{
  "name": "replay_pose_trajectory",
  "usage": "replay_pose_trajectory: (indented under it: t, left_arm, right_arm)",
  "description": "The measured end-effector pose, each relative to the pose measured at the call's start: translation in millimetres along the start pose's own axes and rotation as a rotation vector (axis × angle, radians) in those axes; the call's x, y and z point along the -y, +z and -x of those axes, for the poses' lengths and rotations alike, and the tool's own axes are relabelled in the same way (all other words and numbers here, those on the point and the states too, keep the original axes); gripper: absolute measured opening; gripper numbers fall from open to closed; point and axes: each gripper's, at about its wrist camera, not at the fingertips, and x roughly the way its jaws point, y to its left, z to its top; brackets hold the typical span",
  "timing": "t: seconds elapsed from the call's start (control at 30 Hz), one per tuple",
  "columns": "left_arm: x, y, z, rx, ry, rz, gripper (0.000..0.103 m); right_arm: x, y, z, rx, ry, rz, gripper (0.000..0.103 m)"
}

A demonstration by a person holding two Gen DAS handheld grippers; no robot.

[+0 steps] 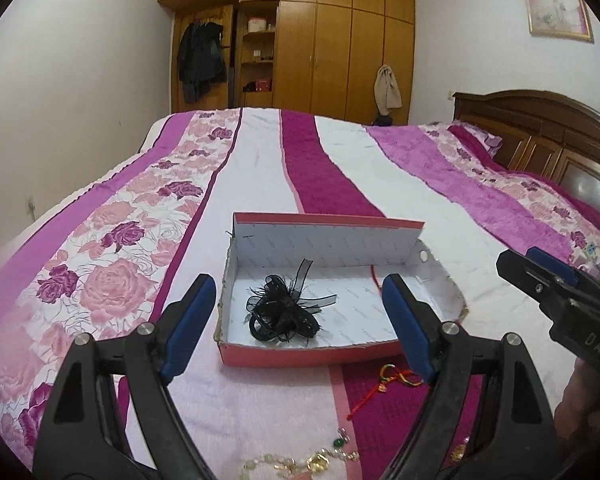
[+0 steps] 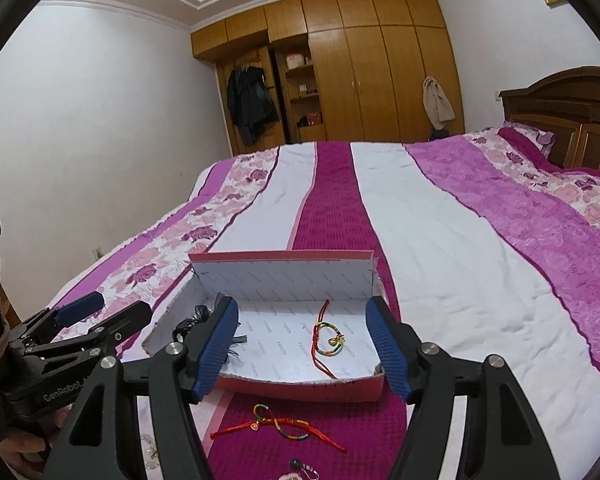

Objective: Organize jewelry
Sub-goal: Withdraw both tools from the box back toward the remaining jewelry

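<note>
- a shallow box (image 2: pixel 300 390), coral-red outside and white printed lining inside, sits on the bed (image 2: pixel 440 240) with its lid standing up along the far side.
- in the box's left part lies a black hair ornament (image 1: pixel 282 310) of sheer ribbon loops and wispy feathers.
- in the box's right part lies a cord bracelet (image 2: pixel 328 338), braided in red, yellow and green with a small gold charm and a long red tail.
- a second braided bracelet (image 2: pixel 278 426) of the same colours, with red cord ends spread left and right, lies on the magenta stripe just near of the box.
- a pale bead strand with a green stone (image 1: pixel 300 460) lies nearer still, at the frame's bottom edge.
- the left claw (image 1: pixel 298 326) stands apart, nothing between its blue pads, hovering near of the box.
- the right claw (image 2: pixel 302 346) also stands apart and empty, framing the box.
</note>
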Motion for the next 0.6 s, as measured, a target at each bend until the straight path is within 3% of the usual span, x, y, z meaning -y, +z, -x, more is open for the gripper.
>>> replay_pose_trajectory:
  t: [0.23,0.6]
  left_arm:
    - [-5.8,-8.7,27.0,-0.006,-0.007,0.009,0.079]
    - [-16.3,-45.0,41.6,-0.138,0.026,0.008,0.079]
  right_arm:
    - [0.9,-6.9,29.3,0.027,-0.003,0.014,0.071]
    - [14.9,-40.6,59.9,-0.034,-0.032,0.012,0.071]
